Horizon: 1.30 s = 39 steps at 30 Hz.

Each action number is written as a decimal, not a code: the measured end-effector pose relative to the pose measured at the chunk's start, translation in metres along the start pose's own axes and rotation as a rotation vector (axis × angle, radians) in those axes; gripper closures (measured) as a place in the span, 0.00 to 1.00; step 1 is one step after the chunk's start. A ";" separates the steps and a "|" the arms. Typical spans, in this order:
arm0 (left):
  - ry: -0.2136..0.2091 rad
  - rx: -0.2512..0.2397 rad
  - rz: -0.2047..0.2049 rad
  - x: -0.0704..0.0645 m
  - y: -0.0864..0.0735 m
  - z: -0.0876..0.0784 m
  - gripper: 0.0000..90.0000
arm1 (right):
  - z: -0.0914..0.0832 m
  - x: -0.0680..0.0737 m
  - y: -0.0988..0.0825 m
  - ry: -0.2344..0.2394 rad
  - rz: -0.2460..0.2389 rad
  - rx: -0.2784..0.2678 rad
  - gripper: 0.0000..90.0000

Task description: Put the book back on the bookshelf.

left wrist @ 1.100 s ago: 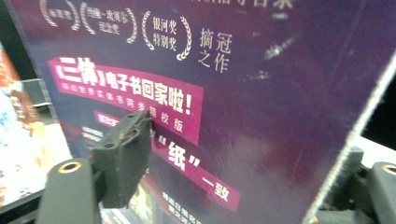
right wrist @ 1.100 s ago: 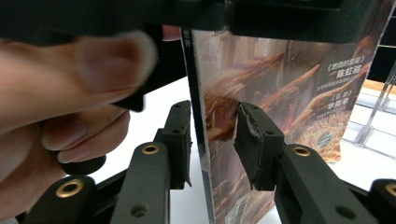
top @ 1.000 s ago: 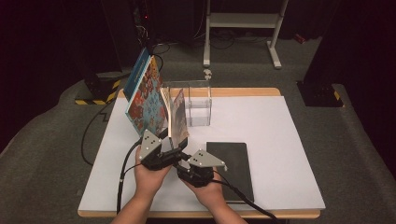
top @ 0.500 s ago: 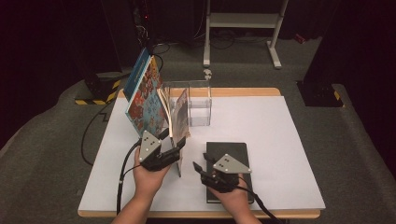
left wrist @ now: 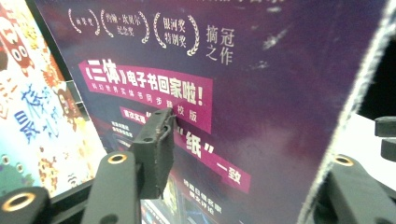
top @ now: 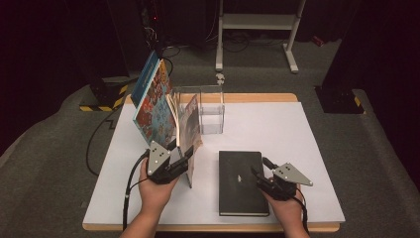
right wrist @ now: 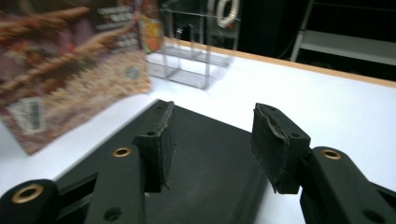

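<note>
High view: the left gripper [top: 184, 159] holds the lower edge of an upright purple-covered paperback book [top: 189, 130] leaning beside colourful picture books [top: 154, 106] on the white table [top: 297, 148]; its jaws have just been closing on it. The right gripper [top: 258, 177] hovers over a flat black hardcover book [top: 240, 181].

Left gripper view: the purple cover [left wrist: 261, 107] sits between the jaws, one pad touching.

Right gripper view: jaws half open, empty, above the black book [right wrist: 210, 154].

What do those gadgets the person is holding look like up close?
Each hand holds a black gripper: left gripper, right gripper. Each carries a grey three-cornered plate on top and trails a black cable toward the person. The jaws are flat black bars with brass-ringed holes, ending in worn, blocky black pads. The forearms show no sleeves.
</note>
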<state>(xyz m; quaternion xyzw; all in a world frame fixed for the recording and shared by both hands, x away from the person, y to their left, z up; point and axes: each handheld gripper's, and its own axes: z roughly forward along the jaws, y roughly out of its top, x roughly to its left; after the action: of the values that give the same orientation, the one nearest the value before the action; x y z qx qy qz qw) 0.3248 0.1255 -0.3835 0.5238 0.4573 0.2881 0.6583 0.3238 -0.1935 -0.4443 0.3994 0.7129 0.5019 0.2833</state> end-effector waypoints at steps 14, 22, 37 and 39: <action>0.063 -0.031 0.016 0.008 0.008 -0.011 0.89 | 0.001 -0.006 -0.005 -0.010 0.046 0.005 0.55; 0.031 -0.038 0.003 0.016 0.009 -0.014 0.93 | -0.001 -0.009 -0.006 -0.014 0.058 0.005 0.55; -0.028 -0.016 -0.002 0.031 0.014 -0.021 0.93 | -0.001 -0.010 -0.008 -0.016 0.064 0.010 0.56; -0.036 -0.016 -0.007 0.034 0.015 -0.022 0.93 | -0.001 -0.011 -0.008 -0.017 0.068 0.010 0.56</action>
<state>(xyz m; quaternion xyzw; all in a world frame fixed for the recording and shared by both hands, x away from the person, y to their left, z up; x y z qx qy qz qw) 0.3203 0.1684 -0.3804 0.5219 0.4451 0.2801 0.6716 0.3262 -0.2049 -0.4515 0.4289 0.6990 0.5045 0.2701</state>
